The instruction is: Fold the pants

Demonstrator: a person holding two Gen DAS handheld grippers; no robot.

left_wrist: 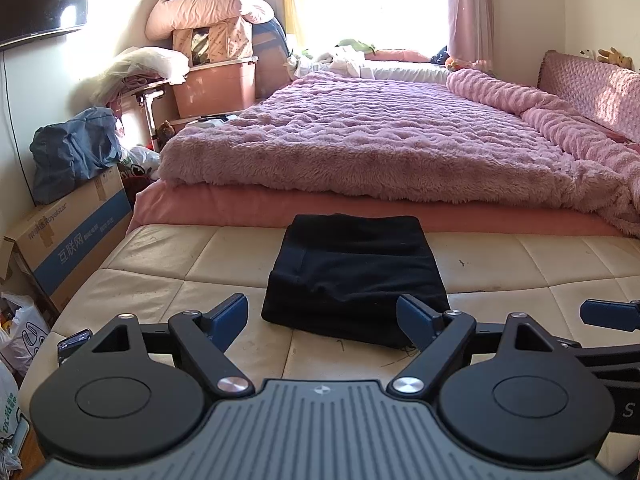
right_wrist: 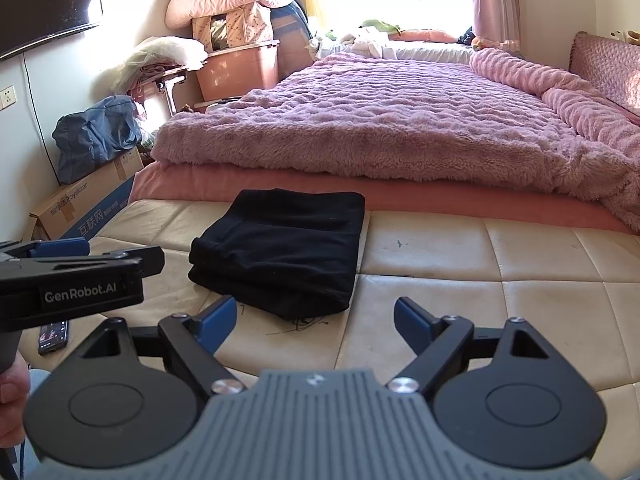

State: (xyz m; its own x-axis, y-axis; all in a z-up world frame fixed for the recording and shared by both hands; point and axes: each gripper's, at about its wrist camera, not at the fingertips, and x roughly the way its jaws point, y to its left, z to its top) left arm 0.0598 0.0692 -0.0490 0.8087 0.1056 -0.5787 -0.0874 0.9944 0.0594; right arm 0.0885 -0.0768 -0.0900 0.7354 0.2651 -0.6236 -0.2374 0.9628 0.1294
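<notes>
The black pants (left_wrist: 352, 272) lie folded into a compact rectangle on the cream quilted bench (left_wrist: 160, 264) at the foot of the bed. They also show in the right wrist view (right_wrist: 280, 248), left of centre. My left gripper (left_wrist: 322, 318) is open and empty, just short of the pants' near edge. My right gripper (right_wrist: 316, 320) is open and empty, close to the pants' near right corner. The left gripper's body (right_wrist: 72, 280) shows at the left of the right wrist view.
A bed with a fluffy purple blanket (left_wrist: 380, 140) lies beyond the bench. A cardboard box (left_wrist: 72, 240) with a blue bag (left_wrist: 72, 152) stands at the left. A phone (right_wrist: 52, 336) lies on the bench's near left. Plastic bags (left_wrist: 20, 332) sit on the floor.
</notes>
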